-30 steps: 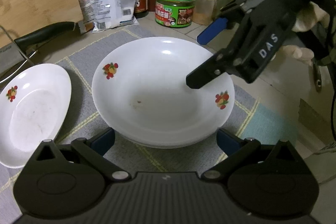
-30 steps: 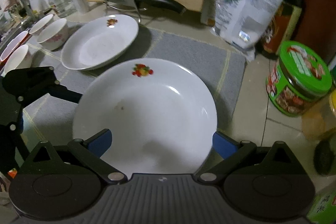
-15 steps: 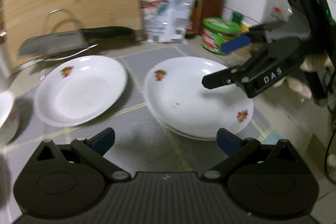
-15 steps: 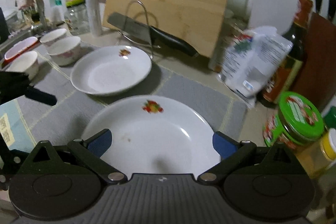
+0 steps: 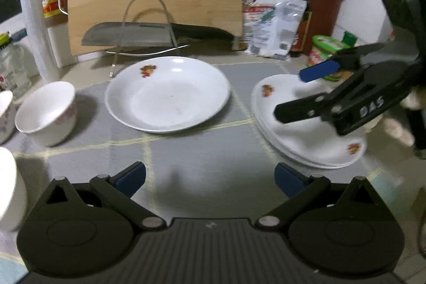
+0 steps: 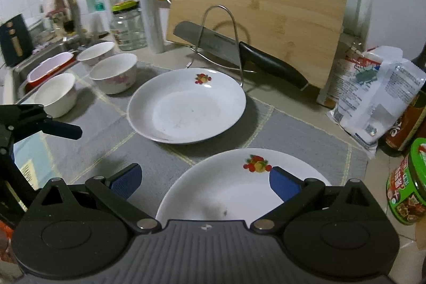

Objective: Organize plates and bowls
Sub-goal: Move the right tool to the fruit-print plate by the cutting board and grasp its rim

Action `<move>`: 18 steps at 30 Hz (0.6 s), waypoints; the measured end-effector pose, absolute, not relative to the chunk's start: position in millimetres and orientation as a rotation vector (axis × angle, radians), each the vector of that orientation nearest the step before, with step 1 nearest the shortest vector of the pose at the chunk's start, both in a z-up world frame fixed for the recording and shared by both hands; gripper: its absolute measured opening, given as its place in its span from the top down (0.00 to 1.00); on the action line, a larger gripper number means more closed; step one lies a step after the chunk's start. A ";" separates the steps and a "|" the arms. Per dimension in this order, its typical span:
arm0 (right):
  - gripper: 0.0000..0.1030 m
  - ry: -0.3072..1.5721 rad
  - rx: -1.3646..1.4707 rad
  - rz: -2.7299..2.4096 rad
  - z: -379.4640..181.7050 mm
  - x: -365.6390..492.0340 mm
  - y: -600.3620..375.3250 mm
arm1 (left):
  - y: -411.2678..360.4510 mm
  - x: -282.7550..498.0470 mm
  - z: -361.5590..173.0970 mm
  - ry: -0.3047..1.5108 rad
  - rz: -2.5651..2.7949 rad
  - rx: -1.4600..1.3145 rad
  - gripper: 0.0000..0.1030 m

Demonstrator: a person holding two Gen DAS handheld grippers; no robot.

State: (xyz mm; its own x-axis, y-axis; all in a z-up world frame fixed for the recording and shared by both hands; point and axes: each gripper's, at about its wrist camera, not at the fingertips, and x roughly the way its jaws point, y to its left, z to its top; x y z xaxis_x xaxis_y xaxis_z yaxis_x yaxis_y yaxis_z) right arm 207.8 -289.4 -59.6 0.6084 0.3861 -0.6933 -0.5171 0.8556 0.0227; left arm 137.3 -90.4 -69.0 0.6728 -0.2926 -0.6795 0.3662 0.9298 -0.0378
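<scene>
We see both grippers wide open, holding nothing. Left gripper (image 5: 210,175) hangs over the grey mat (image 5: 202,148); right gripper (image 6: 203,177) sits above the plate stack (image 6: 234,188), prob. not touching, though its near rim is hidden. Single plate (image 6: 186,105) lies farther back. Only the right wrist view shows three bowls (image 6: 113,73) far left.

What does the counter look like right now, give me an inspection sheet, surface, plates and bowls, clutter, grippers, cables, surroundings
Surface: grey mat on a tiled counter.
Job's things: single plate lies alone; plate stack beside it; three bowls apart, unstacked.
Clutter: cleaver in wire rack, cutting board, bags, green tin.
Grippers: left gripper open, empty; right gripper open over the stack.
Cables: nothing seen.
Surroundings: faucet, glass jar.
</scene>
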 end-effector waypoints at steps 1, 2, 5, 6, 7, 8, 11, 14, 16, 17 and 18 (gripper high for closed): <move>0.00 0.761 -0.185 0.508 -60.0 209.9 -286.2 | -88.1 139.5 -71.7 0.742 -0.369 0.113 0.01; 0.00 0.769 -0.179 0.503 -59.8 212.5 -282.5 | -84.9 142.4 -74.6 0.734 -0.365 0.124 0.01; 0.00 0.786 -0.174 0.492 -58.0 220.6 -274.0 | -76.7 151.5 -82.4 0.726 -0.358 0.146 0.01; 0.00 0.789 -0.172 0.487 -57.1 223.5 -271.9 | -74.0 154.7 -84.2 0.727 -0.362 0.146 0.01; 0.00 0.794 -0.168 0.485 -56.2 226.9 -270.1 | -71.6 158.1 -85.9 0.728 -0.366 0.143 0.01; 0.00 0.799 -0.162 0.477 -55.7 231.0 -268.4 | -68.9 161.7 -87.6 0.726 -0.368 0.140 0.01; 0.00 0.820 -0.146 0.463 -56.3 246.6 -264.0 | -64.4 170.9 -92.2 0.727 -0.367 0.141 0.01; 0.00 0.838 -0.143 0.453 -58.4 262.5 -259.7 | -59.4 179.2 -96.3 0.731 -0.366 0.127 0.01; 0.00 0.853 -0.152 0.453 -60.1 273.2 -257.5 | -57.4 184.9 -99.6 0.738 -0.364 0.119 0.01; 0.00 0.857 -0.156 0.454 -60.9 279.2 -256.2 | -57.2 187.3 -101.5 0.742 -0.364 0.118 0.01; 0.00 0.864 -0.160 0.457 -62.0 284.8 -255.1 | -57.4 189.3 -103.2 0.747 -0.359 0.119 0.01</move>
State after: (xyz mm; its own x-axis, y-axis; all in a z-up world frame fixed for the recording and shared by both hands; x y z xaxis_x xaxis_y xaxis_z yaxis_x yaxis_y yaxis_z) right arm 284.8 -255.1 -62.0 0.5599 0.3221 -0.7634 -0.4497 0.8920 0.0466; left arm 189.3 -57.4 -103.2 0.6763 -0.2772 -0.6825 0.3607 0.9324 -0.0213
